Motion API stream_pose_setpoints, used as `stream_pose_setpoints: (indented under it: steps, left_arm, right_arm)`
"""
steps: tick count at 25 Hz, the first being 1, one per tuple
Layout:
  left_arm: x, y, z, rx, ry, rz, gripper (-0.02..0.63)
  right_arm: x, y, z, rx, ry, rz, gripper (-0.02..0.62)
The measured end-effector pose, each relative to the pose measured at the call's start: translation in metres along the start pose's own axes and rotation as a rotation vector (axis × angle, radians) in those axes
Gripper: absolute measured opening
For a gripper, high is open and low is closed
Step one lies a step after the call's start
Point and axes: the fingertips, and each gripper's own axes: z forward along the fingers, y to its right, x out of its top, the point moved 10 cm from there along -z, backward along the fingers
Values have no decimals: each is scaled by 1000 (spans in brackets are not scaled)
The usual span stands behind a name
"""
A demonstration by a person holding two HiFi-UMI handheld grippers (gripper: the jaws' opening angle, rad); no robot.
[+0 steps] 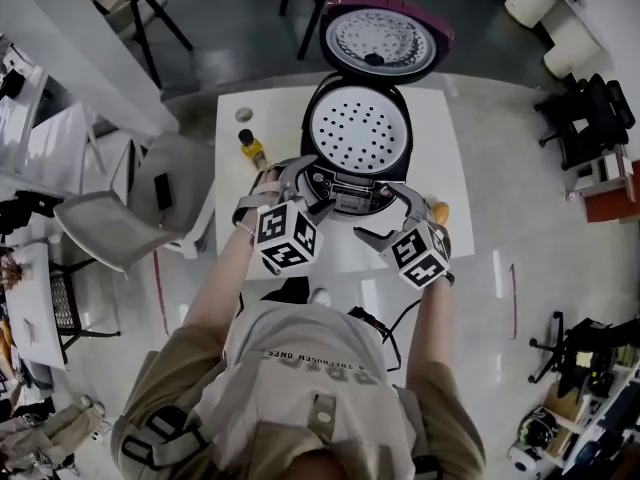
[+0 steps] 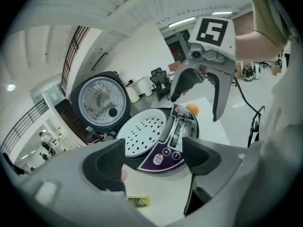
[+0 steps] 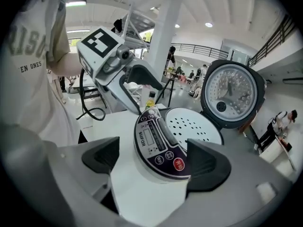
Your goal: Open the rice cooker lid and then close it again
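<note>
On the white tabletop [image 1: 440,168], the round black rice cooker with a purple control panel [image 1: 352,193] stands with its purple-rimmed lid [image 1: 384,40] hinged fully up at the back. The left claw [image 2: 154,162] and right claw [image 3: 154,160] hang spread and empty near its front. To close it well, hook one claw over the lid's top edge and press down evenly until it latches.

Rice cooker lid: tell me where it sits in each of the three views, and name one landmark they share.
Head view: the lid stands open at top centre, behind the cooker body.
Left gripper view: the lid is left of centre, its inner face to the camera.
Right gripper view: the lid is at upper right, again inner face showing.
Shared landmark: the white perforated steamer tray, just in front of the lid in every view.
</note>
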Motion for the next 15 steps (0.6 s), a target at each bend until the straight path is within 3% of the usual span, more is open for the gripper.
stream_pose_setpoints:
  steps: [8,15]
  left_arm:
    - [-8,-47,-15,103,48,-106,388]
    - [-4,-89,-22,147,154,-200,388]
  right_arm:
    - [24,22,-19,-102,204,95,439]
    - [38,46,-29,-188,271,138,439]
